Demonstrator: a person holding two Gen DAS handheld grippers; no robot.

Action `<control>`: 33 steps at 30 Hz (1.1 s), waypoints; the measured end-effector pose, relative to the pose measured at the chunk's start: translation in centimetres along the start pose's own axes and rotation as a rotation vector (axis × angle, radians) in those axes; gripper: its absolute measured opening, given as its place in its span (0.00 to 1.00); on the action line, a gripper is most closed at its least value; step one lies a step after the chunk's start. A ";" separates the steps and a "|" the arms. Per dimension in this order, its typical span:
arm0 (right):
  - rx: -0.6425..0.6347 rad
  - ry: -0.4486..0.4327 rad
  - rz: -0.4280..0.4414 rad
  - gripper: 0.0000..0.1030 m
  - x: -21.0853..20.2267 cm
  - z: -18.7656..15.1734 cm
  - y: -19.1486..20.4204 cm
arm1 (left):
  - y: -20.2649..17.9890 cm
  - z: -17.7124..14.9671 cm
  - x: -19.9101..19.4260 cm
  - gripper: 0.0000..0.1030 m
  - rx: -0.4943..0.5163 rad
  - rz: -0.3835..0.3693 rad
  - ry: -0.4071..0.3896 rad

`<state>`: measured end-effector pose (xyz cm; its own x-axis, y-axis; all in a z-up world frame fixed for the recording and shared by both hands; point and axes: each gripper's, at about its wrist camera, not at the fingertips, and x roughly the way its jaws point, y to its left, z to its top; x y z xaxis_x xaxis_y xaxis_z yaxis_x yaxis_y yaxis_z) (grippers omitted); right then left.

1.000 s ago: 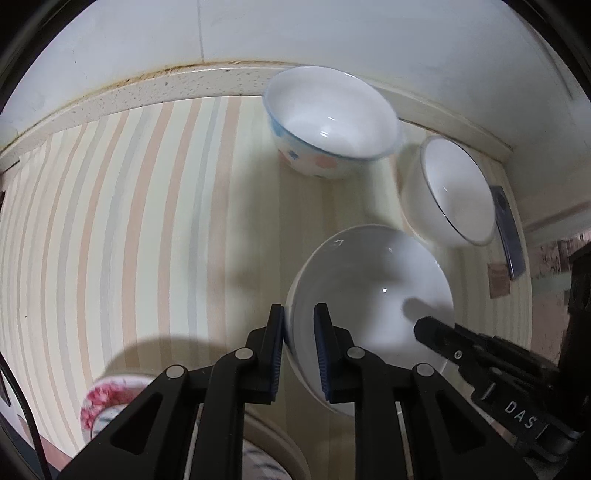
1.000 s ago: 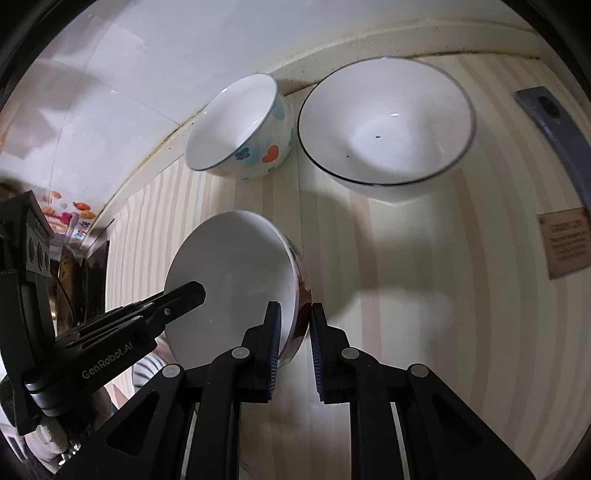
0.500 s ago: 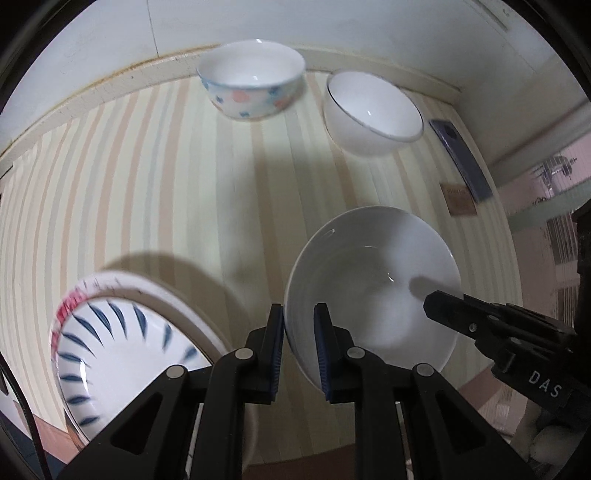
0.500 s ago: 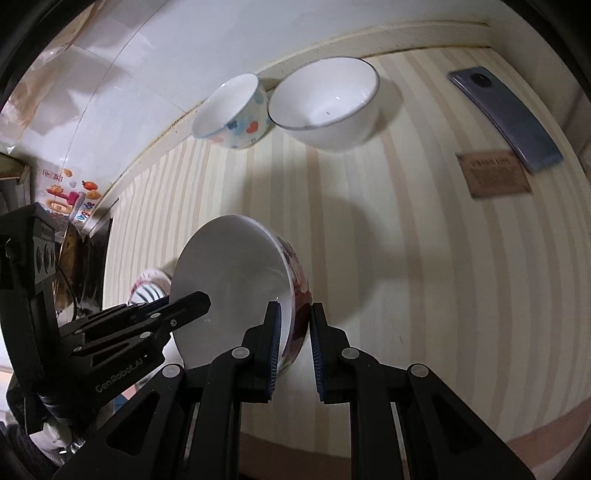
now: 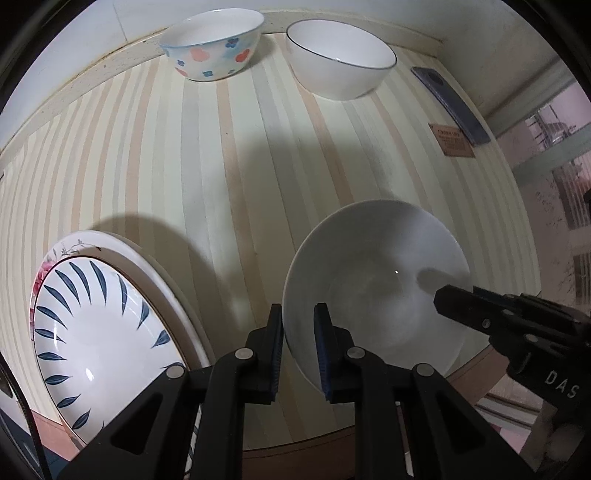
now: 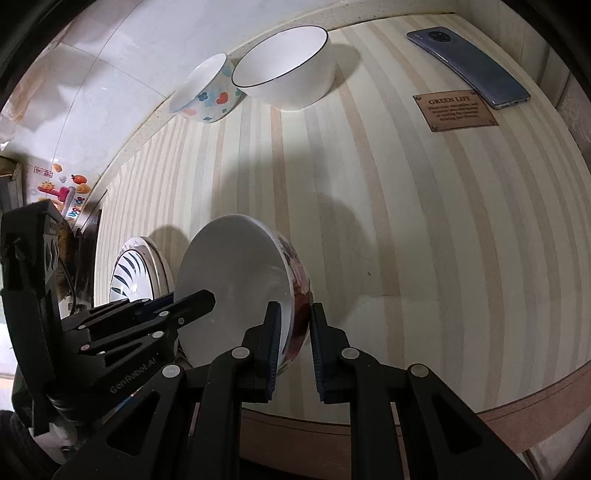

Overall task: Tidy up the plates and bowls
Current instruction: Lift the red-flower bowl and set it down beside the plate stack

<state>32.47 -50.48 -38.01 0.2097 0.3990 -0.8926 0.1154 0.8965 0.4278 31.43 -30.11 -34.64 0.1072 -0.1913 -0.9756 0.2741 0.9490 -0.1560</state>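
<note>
Both grippers hold one white bowl with a red-patterned outside [image 5: 373,291], also in the right wrist view [image 6: 236,284], lifted above the striped table near its front edge. My left gripper [image 5: 298,350] is shut on its left rim. My right gripper [image 6: 293,349] is shut on its right rim. A blue-leaf plate [image 5: 92,332] lies stacked on a pink-flowered plate [image 5: 147,254] at the front left. A flowered bowl [image 5: 212,44] and a white bowl with a dark rim [image 5: 340,61] stand at the back by the wall.
A blue phone [image 6: 469,68] and a brown plaque [image 6: 454,110] lie at the table's back right. A white wall [image 5: 110,22] runs behind the bowls. The table's front edge [image 6: 517,398] is close below the held bowl.
Both grippers have pulled back toward the table's front edge with the bowl, away from the two back bowls. The stacked plates have come fully into view at the left.
</note>
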 end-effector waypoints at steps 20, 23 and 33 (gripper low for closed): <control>0.058 0.029 0.084 0.21 -2.4 2.5 -1.8 | 0.2 2.5 -5.8 0.18 0.005 -0.013 -0.069; 0.075 -0.010 0.117 0.46 -4.0 5.4 -2.0 | 0.8 6.1 -7.3 0.34 -0.035 -0.059 -0.117; 0.126 -0.141 0.126 0.54 -1.3 19.2 -3.1 | 2.2 19.3 -1.5 0.36 -0.145 -0.079 -0.109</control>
<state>50.51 -57.49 -35.42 0.3632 0.4675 -0.8059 0.1981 0.8065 0.5571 50.34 -32.57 -30.52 0.1962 -0.2849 -0.9382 0.1458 0.9547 -0.2594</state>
